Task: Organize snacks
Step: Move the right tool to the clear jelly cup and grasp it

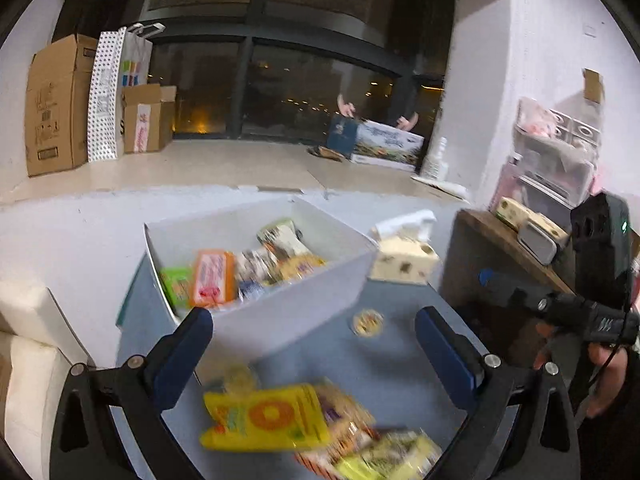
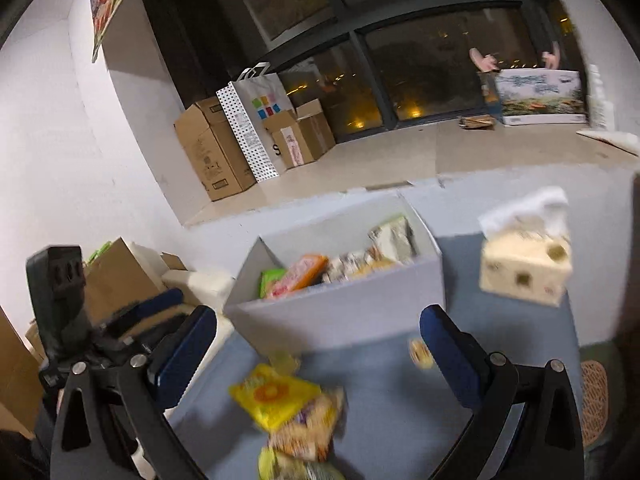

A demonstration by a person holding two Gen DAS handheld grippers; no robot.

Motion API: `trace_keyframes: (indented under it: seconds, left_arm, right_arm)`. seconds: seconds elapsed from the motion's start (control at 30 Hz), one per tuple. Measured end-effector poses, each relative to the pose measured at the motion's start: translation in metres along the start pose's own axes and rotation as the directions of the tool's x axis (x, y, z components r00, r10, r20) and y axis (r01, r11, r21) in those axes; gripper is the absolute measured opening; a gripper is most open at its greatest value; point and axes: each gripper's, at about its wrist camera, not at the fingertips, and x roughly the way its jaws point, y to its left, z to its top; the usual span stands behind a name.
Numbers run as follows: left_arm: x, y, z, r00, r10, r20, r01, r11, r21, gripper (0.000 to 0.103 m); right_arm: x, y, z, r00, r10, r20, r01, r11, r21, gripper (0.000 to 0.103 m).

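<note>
A white open box (image 1: 304, 300) (image 2: 344, 312) stands on the blue-grey table (image 1: 392, 364) (image 2: 384, 400) and holds several snack packs, among them an orange one (image 1: 212, 278) (image 2: 298, 274) and a green one (image 1: 176, 284). A loose pile with a yellow pack (image 1: 266, 418) (image 2: 274, 396) on top lies on the table in front of the box. A small round snack (image 1: 367, 322) (image 2: 420, 354) lies apart to the right. My left gripper (image 1: 314, 346) is open and empty above the pile. My right gripper (image 2: 318, 346) is open and empty; it also shows in the left wrist view (image 1: 520, 292).
A cream tissue box (image 1: 402, 260) (image 2: 524, 268) stands right of the white box. A wooden side table (image 1: 508, 248) with small items is at the right. Cardboard boxes (image 1: 56, 108) (image 2: 212, 148) and paper bags stand by the dark window. A white sofa (image 1: 28, 352) is at the left.
</note>
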Motion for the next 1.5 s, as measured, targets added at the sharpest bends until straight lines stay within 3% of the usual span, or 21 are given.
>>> trace_keyframes:
  seconds: [0.2,0.33,0.53,0.77,0.93,1.1,1.23,1.37,1.43,1.5]
  left_arm:
    - [-0.011,-0.014,-0.035,0.997,-0.056,-0.061,0.056,0.998,0.004,0.103]
    - [-0.013,-0.017,-0.051,0.991,-0.087,-0.102,0.085,0.996,-0.022,0.103]
    - [-0.018,-0.017,-0.061,0.988,-0.101,-0.121,0.094,0.994,-0.058,0.103]
    - [-0.027,-0.010,-0.066,0.991,-0.064,-0.119,0.057,0.997,-0.060,0.103]
    - [-0.037,-0.004,-0.072,0.992,-0.027,-0.120,0.020,0.998,-0.060,0.103]
    - [-0.040,0.007,-0.083,0.991,0.009,-0.136,-0.020,0.996,-0.081,0.103]
    - [-0.042,0.011,-0.087,0.990,0.020,-0.142,-0.035,0.994,-0.101,0.103]
    - [-0.048,0.016,-0.091,0.989,0.034,-0.143,-0.049,0.993,-0.103,0.103]
    - [-0.051,0.020,-0.094,0.988,0.048,-0.148,-0.064,0.992,-0.105,0.103]
    - [-0.051,0.025,-0.097,0.987,0.054,-0.154,-0.073,0.990,-0.120,0.103]
  right_arm:
    - [-0.028,-0.016,-0.060,1.000,-0.011,-0.013,0.013,0.994,0.108,0.103]
    - [-0.037,-0.020,-0.086,0.999,-0.035,-0.041,0.039,0.994,0.099,0.103]
    - [-0.040,-0.032,-0.096,0.996,-0.069,-0.053,0.074,0.990,0.118,0.103]
    - [-0.028,-0.034,-0.088,0.994,-0.099,-0.056,0.103,0.991,0.085,0.103]
    - [0.006,-0.053,-0.078,0.977,-0.179,-0.117,0.183,0.983,0.027,0.103]
    - [0.059,-0.063,-0.069,0.954,-0.217,-0.205,0.209,0.976,-0.061,0.103]
    - [0.101,-0.065,-0.064,0.938,-0.267,-0.223,0.243,0.962,-0.127,0.103]
    - [0.140,-0.076,-0.057,0.913,-0.307,-0.269,0.275,0.950,-0.151,0.103]
    - [0.156,-0.087,-0.054,0.890,-0.330,-0.314,0.303,0.944,-0.132,0.103]
    - [0.165,-0.095,-0.051,0.886,-0.318,-0.337,0.303,0.948,-0.097,0.103]
